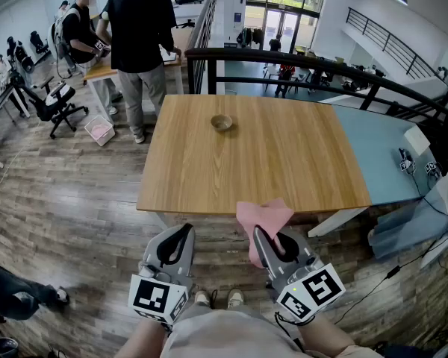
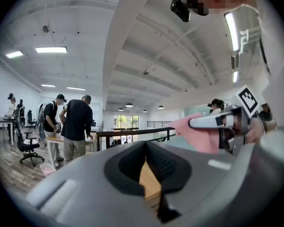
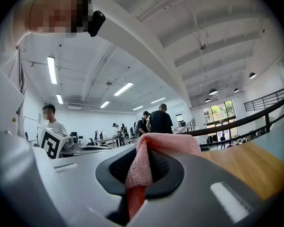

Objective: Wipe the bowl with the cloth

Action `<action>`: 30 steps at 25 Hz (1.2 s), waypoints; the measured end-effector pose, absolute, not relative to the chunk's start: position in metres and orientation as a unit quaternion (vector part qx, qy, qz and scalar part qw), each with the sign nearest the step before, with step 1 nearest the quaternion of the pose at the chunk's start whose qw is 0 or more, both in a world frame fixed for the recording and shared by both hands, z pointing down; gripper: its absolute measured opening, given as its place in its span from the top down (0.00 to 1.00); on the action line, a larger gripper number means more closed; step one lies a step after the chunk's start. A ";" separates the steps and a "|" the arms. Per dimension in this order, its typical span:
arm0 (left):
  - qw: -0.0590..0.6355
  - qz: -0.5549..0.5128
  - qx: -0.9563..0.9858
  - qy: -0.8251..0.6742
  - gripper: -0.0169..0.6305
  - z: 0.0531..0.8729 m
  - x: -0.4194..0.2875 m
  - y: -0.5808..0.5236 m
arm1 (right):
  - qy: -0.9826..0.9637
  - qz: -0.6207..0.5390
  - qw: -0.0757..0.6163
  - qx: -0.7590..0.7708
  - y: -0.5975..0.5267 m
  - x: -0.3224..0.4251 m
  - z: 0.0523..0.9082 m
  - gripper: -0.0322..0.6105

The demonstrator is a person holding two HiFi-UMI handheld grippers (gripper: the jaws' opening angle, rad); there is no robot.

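A small brown bowl (image 1: 222, 122) sits on the far middle of the wooden table (image 1: 284, 162), well ahead of both grippers. My right gripper (image 1: 258, 231) is held level just short of the table's near edge and is shut on a pink cloth (image 1: 263, 216), which sticks up and forward from its jaws. In the right gripper view the cloth (image 3: 154, 150) is pinched between the dark pads and folds over their tips. My left gripper (image 1: 185, 228) is beside it on the left, shut with nothing in it. From the left gripper view the cloth (image 2: 199, 135) shows at right.
Two people (image 1: 138, 28) stand at a desk beyond the table's far left corner. An office chair (image 1: 56, 99) and a pink basket (image 1: 99, 130) are on the floor at left. A black railing (image 1: 284, 58) runs behind the table. A blue table (image 1: 381, 151) adjoins at right.
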State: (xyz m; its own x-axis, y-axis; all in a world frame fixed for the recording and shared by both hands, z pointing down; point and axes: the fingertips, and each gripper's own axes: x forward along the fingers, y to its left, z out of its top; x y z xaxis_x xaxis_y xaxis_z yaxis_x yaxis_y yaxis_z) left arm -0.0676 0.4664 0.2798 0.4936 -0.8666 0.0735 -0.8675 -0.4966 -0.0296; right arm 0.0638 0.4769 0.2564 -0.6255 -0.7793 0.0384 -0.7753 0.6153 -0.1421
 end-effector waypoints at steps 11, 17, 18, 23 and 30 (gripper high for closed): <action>0.014 0.043 0.861 -0.507 0.97 0.287 -0.062 0.453 | 0.897 -0.067 0.009 -0.438 0.463 0.068 0.264 0.93; 0.016 0.046 0.857 -0.514 0.97 0.292 -0.059 0.449 | 0.898 -0.056 0.006 -0.436 0.453 0.074 0.267 0.93; 0.017 0.047 0.855 -0.516 0.97 0.293 -0.058 0.447 | 0.898 -0.055 0.005 -0.437 0.451 0.077 0.267 0.93; 0.020 0.057 0.840 -0.538 0.97 0.299 -0.053 0.439 | 0.901 -0.058 0.005 -0.429 0.442 0.090 0.270 0.93; 0.026 0.056 0.833 -0.549 0.97 0.306 -0.035 0.436 | 0.907 -0.063 0.003 -0.416 0.434 0.107 0.280 0.93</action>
State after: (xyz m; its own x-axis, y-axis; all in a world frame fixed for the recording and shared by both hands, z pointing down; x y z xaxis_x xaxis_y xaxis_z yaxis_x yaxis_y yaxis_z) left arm -0.0352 0.4356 0.3059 0.3904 -0.9126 0.1211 -0.9183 -0.3954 -0.0187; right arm 0.1065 0.4344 0.2797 -0.6545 -0.7546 0.0471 -0.7538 0.6465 -0.1176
